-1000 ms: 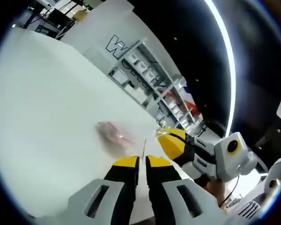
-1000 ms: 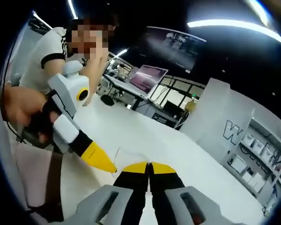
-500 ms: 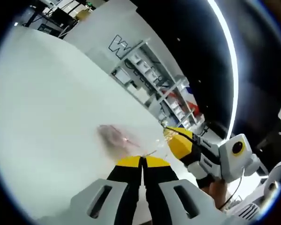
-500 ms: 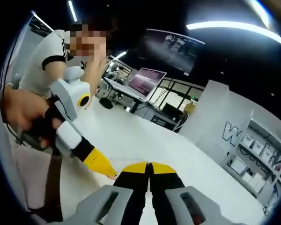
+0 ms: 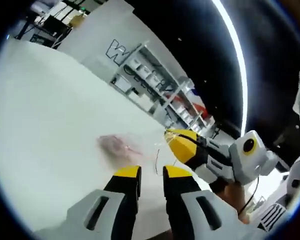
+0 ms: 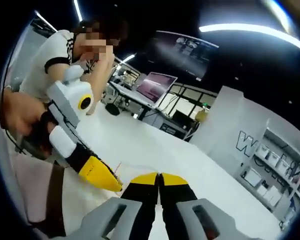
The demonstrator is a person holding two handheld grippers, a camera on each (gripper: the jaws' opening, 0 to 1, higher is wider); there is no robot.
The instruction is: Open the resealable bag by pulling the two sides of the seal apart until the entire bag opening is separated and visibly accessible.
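The resealable bag point(image 5: 121, 147) is clear and hard to trace; in the left gripper view it hangs above the white table point(image 5: 45, 115), with a pinkish blur inside, just ahead of the left gripper point(image 5: 152, 172); those jaws stand apart with a plain gap, holding nothing. The right gripper point(image 5: 174, 138) enters from the right, its yellow tips at the bag's edge. In the right gripper view, the right gripper point(image 6: 158, 176) has its jaws pressed together; whether film lies between them cannot be told. The left gripper point(image 6: 115, 186) lies just beside it, held by a hand point(image 6: 21, 116).
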